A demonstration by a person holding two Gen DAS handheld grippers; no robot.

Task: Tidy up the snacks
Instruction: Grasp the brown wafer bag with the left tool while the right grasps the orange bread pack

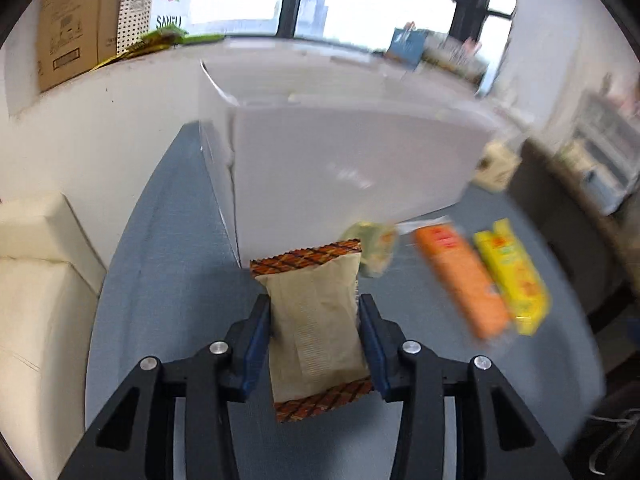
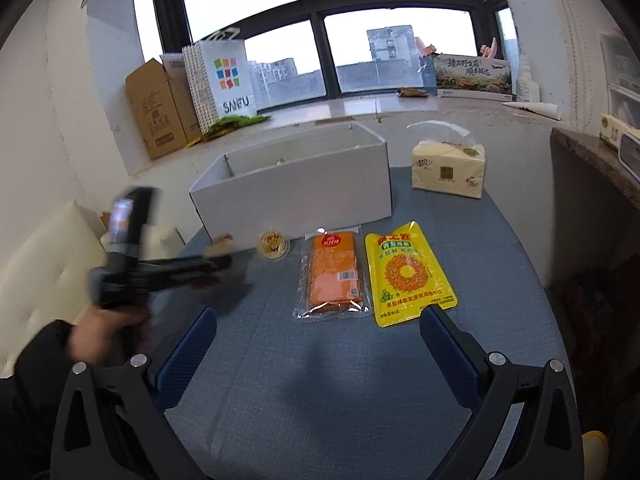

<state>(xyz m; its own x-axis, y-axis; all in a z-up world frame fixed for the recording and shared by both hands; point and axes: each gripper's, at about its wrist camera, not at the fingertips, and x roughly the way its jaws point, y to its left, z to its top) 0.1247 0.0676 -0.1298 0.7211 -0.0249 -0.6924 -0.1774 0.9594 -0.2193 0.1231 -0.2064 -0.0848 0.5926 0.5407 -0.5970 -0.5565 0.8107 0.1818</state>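
My left gripper (image 1: 314, 314) is shut on a tan snack packet with brown patterned ends (image 1: 316, 320), held above the blue table just in front of the white box (image 1: 340, 160). In the right wrist view the left gripper (image 2: 218, 258) shows blurred, left of the box (image 2: 296, 188), with the packet (image 2: 220, 245) at its tip. A small round snack (image 2: 273, 244), an orange packet (image 2: 333, 276) and a yellow packet (image 2: 406, 274) lie on the table before the box. My right gripper (image 2: 316, 334) is open and empty, near the orange packet's near end.
A tissue pack (image 2: 448, 168) stands right of the box. Cardboard box (image 2: 160, 108) and a white shopping bag (image 2: 222, 80) sit on the windowsill. A cream sofa (image 2: 44, 264) is left of the table; a dark counter (image 2: 592, 168) stands at the right.
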